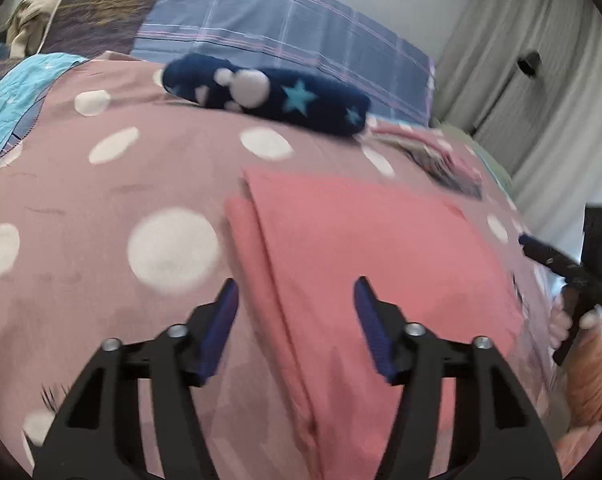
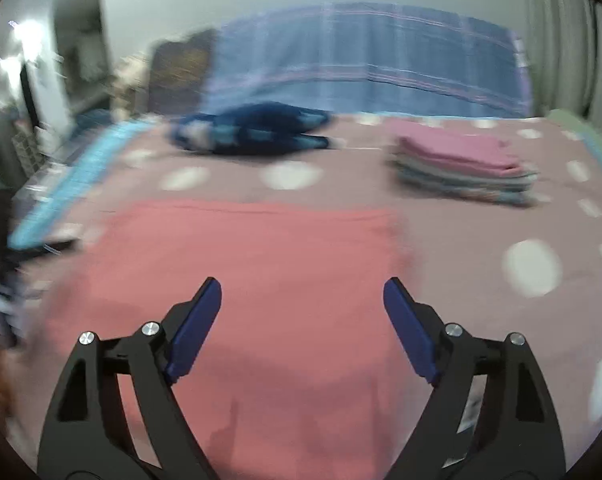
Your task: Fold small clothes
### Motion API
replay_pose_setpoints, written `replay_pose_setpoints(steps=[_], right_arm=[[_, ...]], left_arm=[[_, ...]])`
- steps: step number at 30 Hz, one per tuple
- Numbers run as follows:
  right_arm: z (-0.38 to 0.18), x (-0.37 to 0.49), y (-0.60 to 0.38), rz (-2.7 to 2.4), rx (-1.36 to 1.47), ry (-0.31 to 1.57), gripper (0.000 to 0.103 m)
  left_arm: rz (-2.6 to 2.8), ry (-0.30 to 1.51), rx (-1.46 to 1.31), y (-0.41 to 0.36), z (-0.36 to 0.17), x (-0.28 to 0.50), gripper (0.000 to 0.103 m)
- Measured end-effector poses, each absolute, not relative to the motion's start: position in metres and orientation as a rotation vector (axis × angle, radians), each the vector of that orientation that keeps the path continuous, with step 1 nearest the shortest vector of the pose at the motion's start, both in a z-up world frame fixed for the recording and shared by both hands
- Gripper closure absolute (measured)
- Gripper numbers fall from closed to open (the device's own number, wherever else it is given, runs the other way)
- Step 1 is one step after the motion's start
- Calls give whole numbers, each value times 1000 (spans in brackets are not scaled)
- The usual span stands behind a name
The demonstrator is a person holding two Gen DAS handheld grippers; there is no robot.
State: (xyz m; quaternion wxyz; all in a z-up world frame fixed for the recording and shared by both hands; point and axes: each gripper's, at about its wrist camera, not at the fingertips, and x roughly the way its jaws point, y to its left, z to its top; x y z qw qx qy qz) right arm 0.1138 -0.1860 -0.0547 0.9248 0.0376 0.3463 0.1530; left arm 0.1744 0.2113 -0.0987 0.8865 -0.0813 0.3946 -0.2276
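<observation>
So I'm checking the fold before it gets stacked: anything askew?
Slightly. In the left wrist view the pink garment has a lower layer sticking out along its left edge, so its layers aren't flush. Nothing else stands out.

a bedroom in someone's home. there's a bed with a mauve polka-dot sheet, a blue plaid pillow at its head, and grey curtains along the wall. a stack of folded clothes sits on the sheet.

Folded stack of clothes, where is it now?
In the right wrist view, the folded stack sits on the polka-dot bedspread, far right, beyond the pink garment and right of the navy star-print item.
</observation>
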Motion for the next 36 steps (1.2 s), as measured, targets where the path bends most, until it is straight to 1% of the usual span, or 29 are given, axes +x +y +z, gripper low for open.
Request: replay_pose_setpoints(steps=[1,3,5,6,10,14,18,22,24,26,27,28,29,31,33,34,35,36], right_arm=[[-56,104,-165,355,46,715,20],[-57,84,-121,404,-87,698,31],[-62,68,-83,472,-215,692,52],[-64,61,-64,514,-260,691,54],[-72,48,-15,616,-376,707,54],[-79,39,18,647,-470,705,54],[-86,40,25,655,-459,730,52],[-78,46,22,638,-444,719,52],[-64,62,19,610,-432,701,52],[-40,102,18,597,-381,702,52],[-33,120,19,599,-355,716,52],[-25,144,24,608,-323,745,54],[-21,159,28,616,-304,765,59],[-18,197,47,627,-296,807,60],[-30,228,74,613,-342,863,60],[-37,239,82,600,-348,894,60],[-47,249,90,591,-348,929,60],[-59,260,100,579,-354,967,60]], left_arm=[[-473,829,-171,210,-104,165,41],[-471,854,-213,215,-116,156,41],[-441,893,-300,223,-131,147,42],[-437,885,-323,225,-131,141,42],[-381,852,-358,239,-122,114,42],[-283,836,-378,268,-125,102,42],[-293,833,-404,275,-131,92,42],[-337,820,-401,270,-128,84,42],[-394,809,-403,264,-126,83,50],[-422,816,-392,258,-127,88,69],[-426,823,-392,256,-128,93,73],[-433,830,-395,255,-129,99,81],[-440,835,-398,253,-131,102,83],[-448,846,-401,251,-133,109,83],[-470,864,-394,247,-135,113,82],[-475,870,-390,245,-136,113,79],[-485,877,-384,242,-137,114,72],[-497,877,-387,241,-138,114,68]])
